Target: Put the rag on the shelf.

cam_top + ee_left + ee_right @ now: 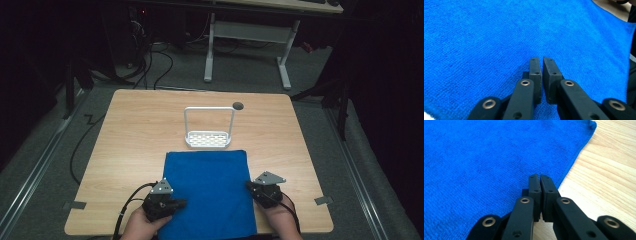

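Blue cloth [207, 192] lay flat on the worktop [130, 130], just in front of the white rack [208, 131] and reaching the near edge. Left tool [181, 203] rested over the cloth's near-left part with jaws almost pressed together and nothing pinched; right tool [248, 185] sat at the cloth's right edge, jaws likewise closed on nothing. Judged as the approach to a two-sided grasp of the cloth: best done by spreading both tools first, lowering each onto a hem of the cloth, pinching one layer only, then lifting evenly toward the rack.
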Demonstrator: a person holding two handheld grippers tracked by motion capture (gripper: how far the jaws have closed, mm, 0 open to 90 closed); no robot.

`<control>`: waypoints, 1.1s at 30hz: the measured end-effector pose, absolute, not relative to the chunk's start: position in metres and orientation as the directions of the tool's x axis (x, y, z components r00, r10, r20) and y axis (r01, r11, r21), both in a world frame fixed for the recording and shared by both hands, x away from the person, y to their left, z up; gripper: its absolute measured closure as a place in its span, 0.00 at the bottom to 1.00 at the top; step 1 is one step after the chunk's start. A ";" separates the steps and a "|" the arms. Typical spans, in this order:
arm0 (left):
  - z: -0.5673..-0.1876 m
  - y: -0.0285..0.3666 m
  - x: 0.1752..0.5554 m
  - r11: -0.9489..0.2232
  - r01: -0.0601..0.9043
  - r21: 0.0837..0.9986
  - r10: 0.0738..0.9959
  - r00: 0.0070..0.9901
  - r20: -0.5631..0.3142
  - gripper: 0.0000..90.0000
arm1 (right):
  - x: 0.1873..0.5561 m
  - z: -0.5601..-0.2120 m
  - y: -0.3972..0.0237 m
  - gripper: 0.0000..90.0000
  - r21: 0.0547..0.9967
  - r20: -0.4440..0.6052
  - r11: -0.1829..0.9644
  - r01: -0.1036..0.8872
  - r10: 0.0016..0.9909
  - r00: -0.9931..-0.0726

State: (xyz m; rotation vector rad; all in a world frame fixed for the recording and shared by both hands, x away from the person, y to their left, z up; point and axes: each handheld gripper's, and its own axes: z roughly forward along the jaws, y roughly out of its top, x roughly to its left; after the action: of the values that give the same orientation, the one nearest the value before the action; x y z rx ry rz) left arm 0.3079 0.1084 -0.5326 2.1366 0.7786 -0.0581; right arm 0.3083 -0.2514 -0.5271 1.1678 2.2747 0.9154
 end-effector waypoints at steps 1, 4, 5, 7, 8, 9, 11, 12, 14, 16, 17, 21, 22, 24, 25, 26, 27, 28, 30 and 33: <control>-0.533 0.109 0.308 -0.454 0.549 0.702 0.507 0.807 -0.303 0.93 | 0.308 -0.527 -0.252 0.97 0.717 -0.070 0.430 0.549 0.827 -0.557; -0.530 0.114 0.308 -0.427 0.553 0.716 0.506 0.802 -0.317 0.88 | 0.307 -0.526 -0.252 0.91 0.736 -0.053 0.412 0.537 0.826 -0.561; -0.530 0.114 0.308 -0.427 0.553 0.716 0.506 0.802 -0.317 0.87 | 0.307 -0.526 -0.252 0.91 0.736 -0.053 0.412 0.537 0.826 -0.561; -0.527 0.122 0.310 -0.380 0.554 0.740 0.525 0.788 -0.321 0.85 | 0.306 -0.522 -0.256 0.86 0.765 -0.015 0.358 0.536 0.842 -0.540; -0.524 0.133 0.313 -0.329 0.560 0.760 0.557 0.765 -0.323 0.84 | 0.306 -0.520 -0.258 0.84 0.774 -0.013 0.347 0.530 0.845 -0.534; -0.523 0.139 0.316 -0.306 0.563 0.768 0.577 0.751 -0.321 0.82 | 0.306 -0.519 -0.259 0.82 0.781 -0.011 0.336 0.527 0.850 -0.526; -0.522 0.144 0.319 -0.283 0.565 0.775 0.598 0.736 -0.318 0.77 | 0.306 -0.519 -0.260 0.80 0.784 -0.010 0.330 0.526 0.853 -0.521; -0.522 0.149 0.324 -0.265 0.564 0.782 0.631 0.715 -0.301 0.77 | 0.306 -0.519 -0.261 0.79 0.787 -0.014 0.328 0.522 0.856 -0.517; -0.523 0.158 0.340 -0.253 0.567 0.784 0.702 0.665 -0.255 0.71 | 0.308 -0.520 -0.262 0.76 0.788 -0.011 0.320 0.526 0.862 -0.507; -0.524 0.163 0.354 -0.229 0.569 0.789 0.748 0.622 -0.231 0.71 | 0.309 -0.520 -0.263 0.76 0.792 -0.004 0.312 0.525 0.862 -0.506; -0.524 0.163 0.354 -0.229 0.569 0.789 0.748 0.622 -0.231 0.71 | 0.309 -0.520 -0.263 0.76 0.792 -0.004 0.312 0.525 0.862 -0.506; -0.523 0.164 0.387 -0.222 0.585 0.780 0.793 0.574 -0.205 0.94 | 0.308 -0.518 -0.266 0.77 0.800 0.006 0.300 0.520 0.862 -0.506; -0.524 0.161 0.394 -0.236 0.585 0.776 0.800 0.570 -0.187 0.94 | 0.308 -0.518 -0.266 0.77 0.800 0.006 0.300 0.520 0.862 -0.506; -0.526 0.150 0.414 -0.233 0.595 0.769 0.812 0.555 -0.183 0.90 | 0.308 -0.519 -0.266 0.76 0.797 0.014 0.297 0.526 0.862 -0.507; -0.527 0.147 0.420 -0.227 0.596 0.771 0.817 0.547 -0.183 0.87 | 0.308 -0.519 -0.266 0.76 0.797 0.012 0.301 0.524 0.859 -0.511; -0.528 0.145 0.425 -0.218 0.602 0.768 0.818 0.542 -0.192 0.84 | 0.308 -0.519 -0.266 0.76 0.796 0.011 0.303 0.524 0.859 -0.512; -0.530 0.143 0.428 -0.202 0.600 0.774 0.823 0.533 -0.198 0.81 | 0.308 -0.519 -0.266 0.76 0.796 0.011 0.303 0.525 0.858 -0.513; -0.532 0.143 0.431 -0.186 0.602 0.776 0.826 0.524 -0.208 0.80 | 0.309 -0.519 -0.266 0.75 0.796 0.010 0.306 0.522 0.856 -0.516; -0.535 0.141 0.435 -0.184 0.632 0.753 0.832 0.508 -0.223 0.76 | 0.309 -0.520 -0.265 0.75 0.795 0.007 0.310 0.522 0.855 -0.519; -0.535 0.138 0.435 -0.207 0.628 0.750 0.831 0.517 -0.204 0.74 | 0.309 -0.520 -0.264 0.74 0.797 0.000 0.317 0.515 0.852 -0.524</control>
State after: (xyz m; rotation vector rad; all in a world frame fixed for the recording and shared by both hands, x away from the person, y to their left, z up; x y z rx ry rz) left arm 0.4351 0.1384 -0.5348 1.9287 1.1968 0.3091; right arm 0.3094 -0.2641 -0.5202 1.2105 2.1653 1.0753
